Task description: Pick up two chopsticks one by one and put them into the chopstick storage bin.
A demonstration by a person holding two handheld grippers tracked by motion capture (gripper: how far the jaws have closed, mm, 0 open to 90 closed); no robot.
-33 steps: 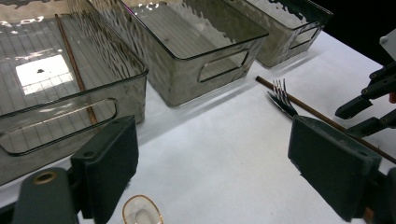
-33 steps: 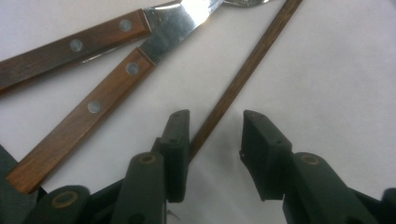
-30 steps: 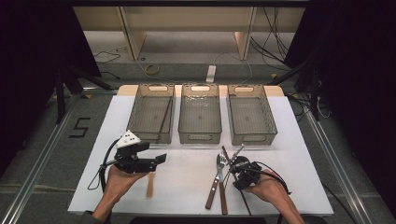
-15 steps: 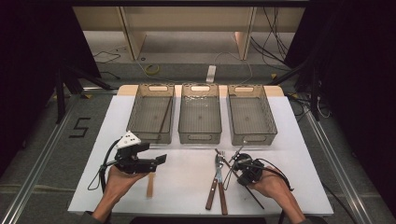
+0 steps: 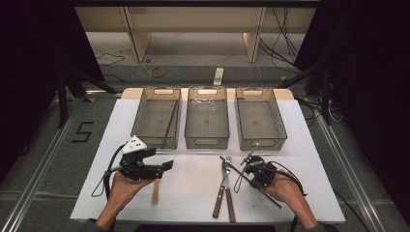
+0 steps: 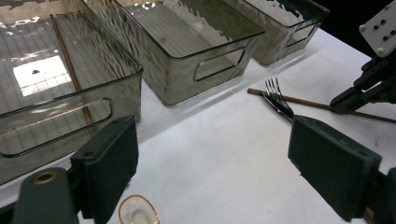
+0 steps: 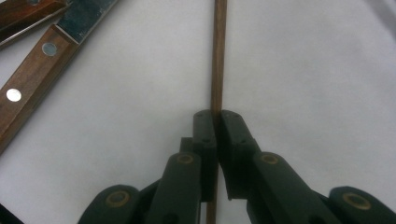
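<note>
Right gripper point(image 7: 216, 122) has just been closing and now clamps the chopstick point(image 7: 217, 56), which lies flat on the white table point(image 5: 193, 179), right of the fork point(image 5: 225, 166) and knife point(image 5: 229, 205). Left gripper point(image 6: 212, 168) hangs released over bare table near the left bin point(image 5: 157, 140), which holds a second chopstick point(image 5: 170, 121).

A white table point(image 5: 300, 145) stands on a grey floor point(image 5: 43, 145) marked with a black "5" point(image 5: 82, 131). Beyond it, pale wooden furniture point(image 5: 193, 24), loose cables point(image 5: 285, 34) and dark surroundings on both sides.
</note>
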